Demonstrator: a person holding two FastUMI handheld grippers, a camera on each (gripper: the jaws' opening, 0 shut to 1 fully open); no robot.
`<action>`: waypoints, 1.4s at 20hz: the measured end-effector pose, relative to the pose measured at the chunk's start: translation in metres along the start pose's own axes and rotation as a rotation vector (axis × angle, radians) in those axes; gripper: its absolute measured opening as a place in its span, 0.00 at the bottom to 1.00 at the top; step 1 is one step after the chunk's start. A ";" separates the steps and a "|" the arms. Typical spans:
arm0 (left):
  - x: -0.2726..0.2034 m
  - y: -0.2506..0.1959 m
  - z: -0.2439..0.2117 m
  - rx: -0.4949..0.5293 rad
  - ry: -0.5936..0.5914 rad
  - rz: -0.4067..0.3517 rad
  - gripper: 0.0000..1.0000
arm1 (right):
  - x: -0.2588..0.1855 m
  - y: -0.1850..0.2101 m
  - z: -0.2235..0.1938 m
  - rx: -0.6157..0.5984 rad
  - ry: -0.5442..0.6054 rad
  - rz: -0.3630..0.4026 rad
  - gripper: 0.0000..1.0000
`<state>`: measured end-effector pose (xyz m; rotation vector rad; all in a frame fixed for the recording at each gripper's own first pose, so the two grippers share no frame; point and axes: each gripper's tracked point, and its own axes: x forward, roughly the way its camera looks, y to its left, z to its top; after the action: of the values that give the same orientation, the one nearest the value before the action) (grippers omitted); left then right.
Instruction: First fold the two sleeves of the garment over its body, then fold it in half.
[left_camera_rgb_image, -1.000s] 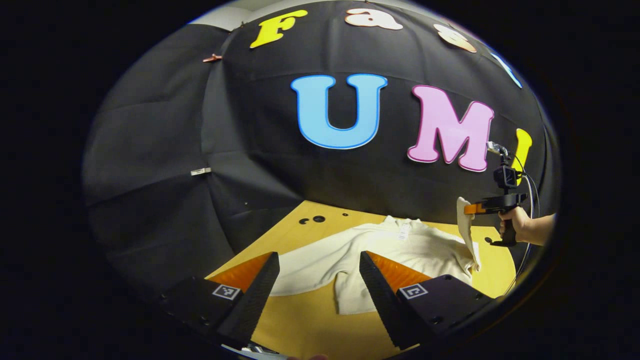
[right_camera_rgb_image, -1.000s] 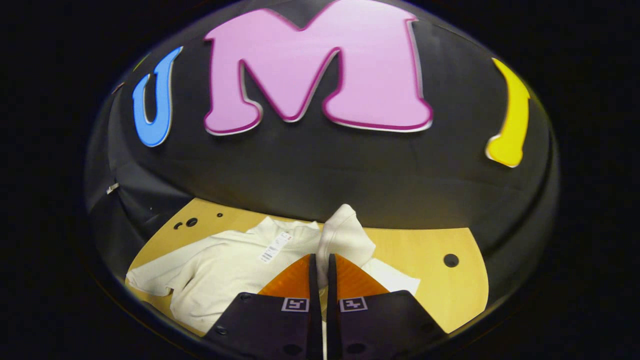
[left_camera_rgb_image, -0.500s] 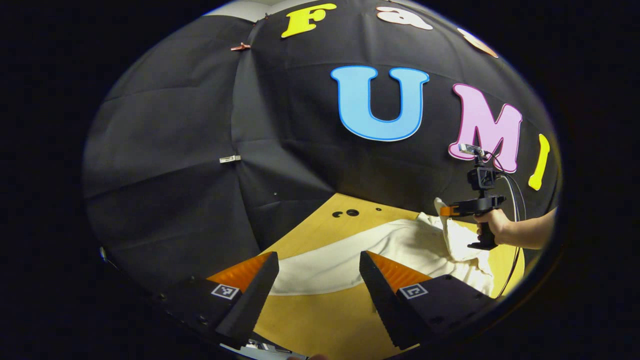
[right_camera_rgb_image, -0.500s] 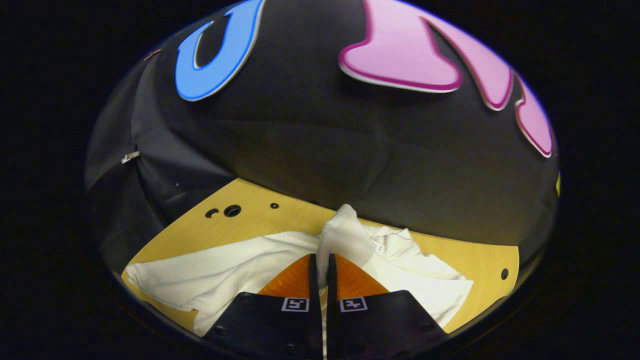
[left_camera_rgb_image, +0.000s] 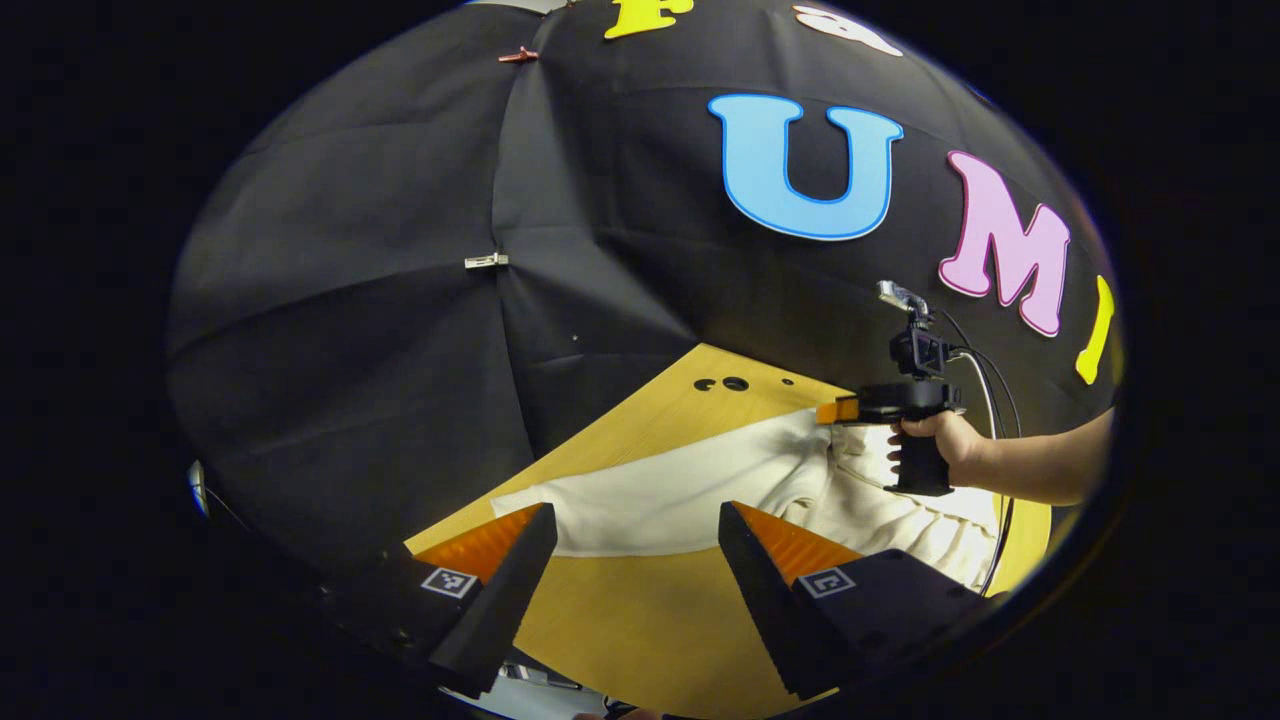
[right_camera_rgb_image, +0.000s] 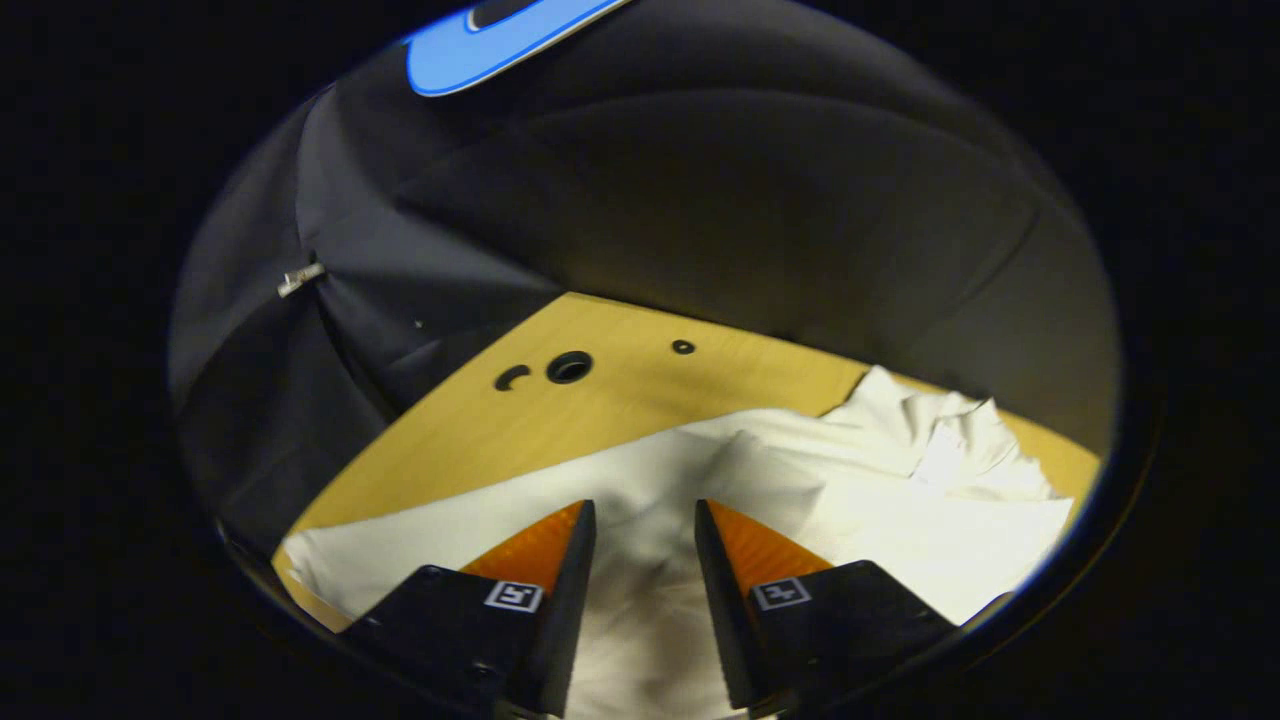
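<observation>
The garment (left_camera_rgb_image: 700, 495) is a pale knit top lying on the wooden desk (left_camera_rgb_image: 640, 620), with one long sleeve (left_camera_rgb_image: 620, 505) stretched flat toward the left gripper (left_camera_rgb_image: 635, 560). In the right gripper view, the garment (right_camera_rgb_image: 800, 490) spreads beneath the right gripper (right_camera_rgb_image: 640, 570), and a rumpled bunch of cloth (right_camera_rgb_image: 940, 440) lies at the far side.

Handling judgement: the cloth appears soft, light and limp. It will sag and crease wherever it is unsupported, and a thin layer can slip from a shallow pinch. The best hold is likely at the cuff end of the outstretched sleeve, taken at the edge so that only one layer is caught. The sleeve should be lifted clear of the desk before it is carried over the body.

Jaw state: the left gripper's jaws are spread wide and hold nothing. The right gripper's jaws are parted above the cloth, with nothing between them.

Change from the earlier frames: the right gripper's jaws were pressed together on a raised fold of sleeve; they have since opened, and that sleeve now lies on the body. In the left gripper view, the right gripper (left_camera_rgb_image: 835, 411) and its hand (left_camera_rgb_image: 940, 440) have come down low over the garment.
</observation>
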<state>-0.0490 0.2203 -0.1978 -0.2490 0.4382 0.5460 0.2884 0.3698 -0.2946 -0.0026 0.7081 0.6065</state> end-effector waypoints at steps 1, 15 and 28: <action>0.007 0.005 -0.005 0.003 0.008 0.007 1.00 | -0.010 -0.001 0.005 0.002 -0.032 -0.001 0.76; 0.152 0.124 -0.085 -0.139 0.143 0.249 1.00 | -0.271 -0.162 0.021 0.021 -0.317 -0.421 0.99; 0.172 0.128 -0.112 -0.103 0.211 0.258 0.97 | -0.450 -0.238 -0.060 0.079 -0.296 -0.646 0.99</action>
<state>-0.0247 0.3644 -0.3904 -0.3535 0.6527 0.8001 0.1087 -0.0743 -0.1129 -0.0646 0.4059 -0.0438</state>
